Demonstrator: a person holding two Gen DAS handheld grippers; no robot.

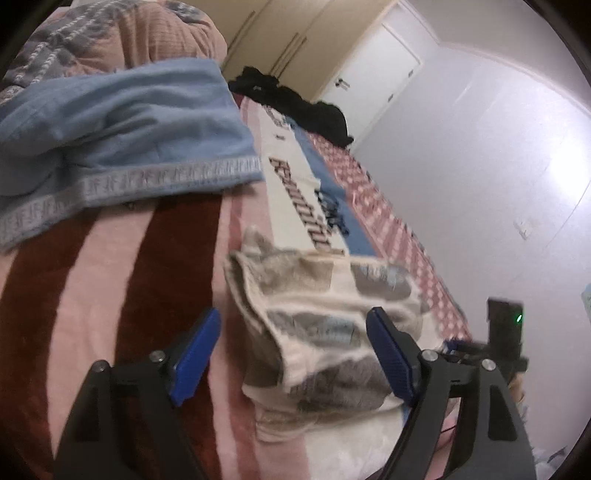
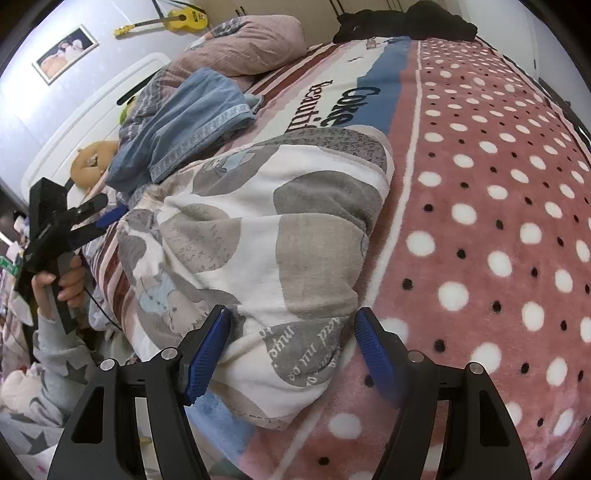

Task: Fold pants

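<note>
The pants are white fleece with grey and pale blue patches, folded into a thick bundle on the bed. In the left wrist view the pants lie between and just beyond my open fingers. My left gripper is open and empty just above the bundle's near end. My right gripper is open, its blue pads either side of the bundle's near edge, not closed on it. The left gripper also shows in the right wrist view, held by a hand at the bundle's far left end.
The bed is covered by a pink blanket with white and black dots and a lettered stripe. A folded blue garment lies by the pillow. Black clothing is piled at the far edge. A plush toy sits by the headboard.
</note>
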